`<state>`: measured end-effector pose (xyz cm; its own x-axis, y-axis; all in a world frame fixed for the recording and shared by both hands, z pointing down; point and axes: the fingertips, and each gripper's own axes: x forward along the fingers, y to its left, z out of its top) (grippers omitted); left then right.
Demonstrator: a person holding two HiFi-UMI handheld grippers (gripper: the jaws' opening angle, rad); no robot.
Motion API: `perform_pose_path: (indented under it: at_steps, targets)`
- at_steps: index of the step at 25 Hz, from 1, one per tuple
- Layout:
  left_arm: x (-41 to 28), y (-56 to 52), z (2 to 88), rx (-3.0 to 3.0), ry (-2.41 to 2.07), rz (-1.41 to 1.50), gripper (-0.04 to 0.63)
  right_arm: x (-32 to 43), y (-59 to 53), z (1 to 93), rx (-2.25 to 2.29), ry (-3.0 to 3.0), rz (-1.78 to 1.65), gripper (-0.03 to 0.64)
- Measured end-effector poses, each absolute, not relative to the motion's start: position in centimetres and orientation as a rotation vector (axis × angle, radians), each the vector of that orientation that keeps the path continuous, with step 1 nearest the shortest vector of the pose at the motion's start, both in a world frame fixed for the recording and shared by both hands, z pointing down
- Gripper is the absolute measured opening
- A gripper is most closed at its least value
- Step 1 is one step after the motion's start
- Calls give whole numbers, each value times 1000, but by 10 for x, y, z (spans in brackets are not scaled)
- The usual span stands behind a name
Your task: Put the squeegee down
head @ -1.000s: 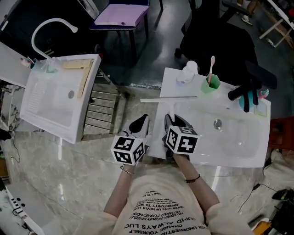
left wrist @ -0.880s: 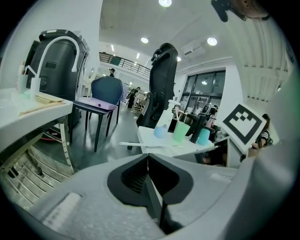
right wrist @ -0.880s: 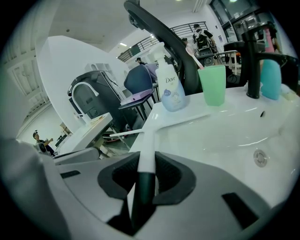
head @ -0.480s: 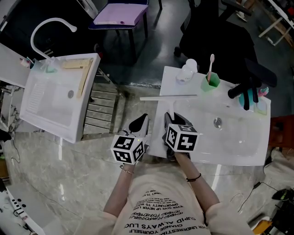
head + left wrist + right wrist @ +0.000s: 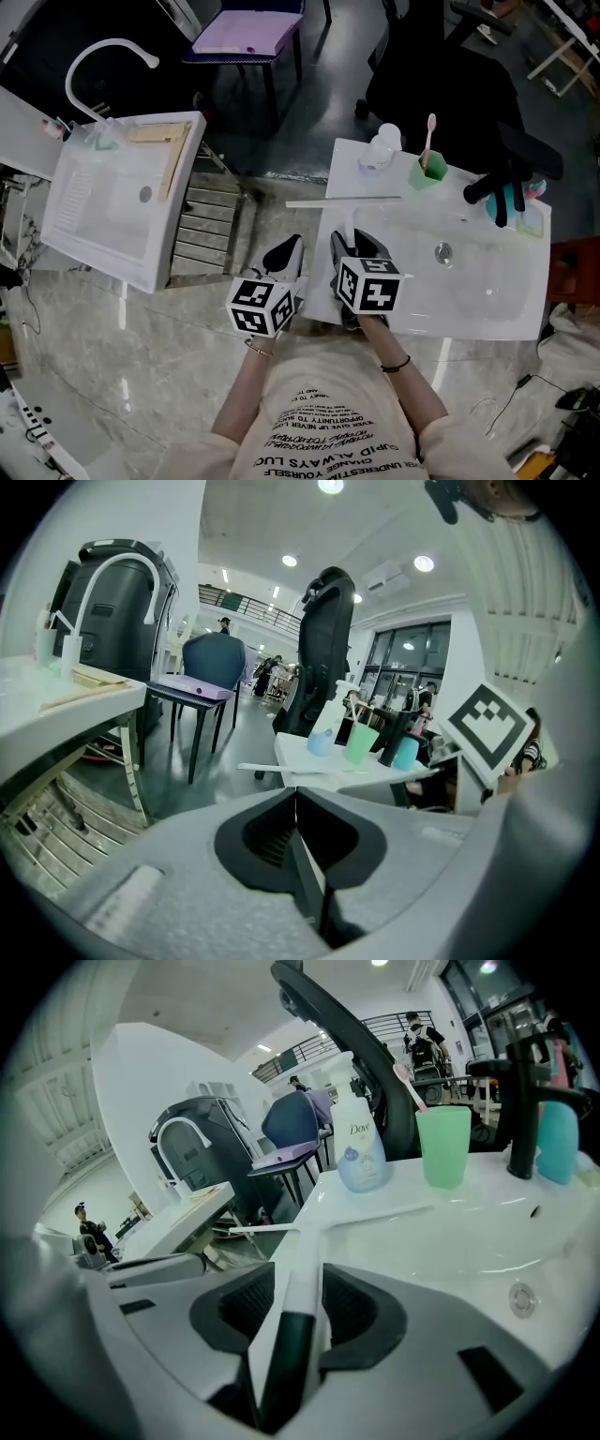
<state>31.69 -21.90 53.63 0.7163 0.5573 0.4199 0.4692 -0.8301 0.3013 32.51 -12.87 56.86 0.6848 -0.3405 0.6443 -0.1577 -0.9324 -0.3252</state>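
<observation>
A white squeegee (image 5: 345, 200) lies on the left ledge of a white washbasin (image 5: 427, 328), its handle between the opening, parted jaws of the right gripper (image 5: 349, 242). The left gripper (image 5: 291, 246), jaws together and empty, hangs just beside the basin over the marble-look floor (image 5: 141, 356). A Dove bottle (image 5: 380, 147) and a green cup (image 5: 429, 173) stand at the back; a second sink (image 5: 112, 216) stands well apart.
</observation>
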Motion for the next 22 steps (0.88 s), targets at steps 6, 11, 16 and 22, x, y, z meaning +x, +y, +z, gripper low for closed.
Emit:
perform_pose_path:
  at_steps: [6,11,16,22]
  targets:
    - [318,-216,530,2751,838,729,23,328,-120,556,-2664,390,-993,143]
    - [323,-210,514,2769,874,655,23,331,-114,537,-2671,446,-879,142]
    - [321,-206,497,2791,904,569,23,331,-108,517,-2698,541,-807,96]
    - [318,-196,479,2817,924,488,23,327,-97,492,-2723,663,-700,50]
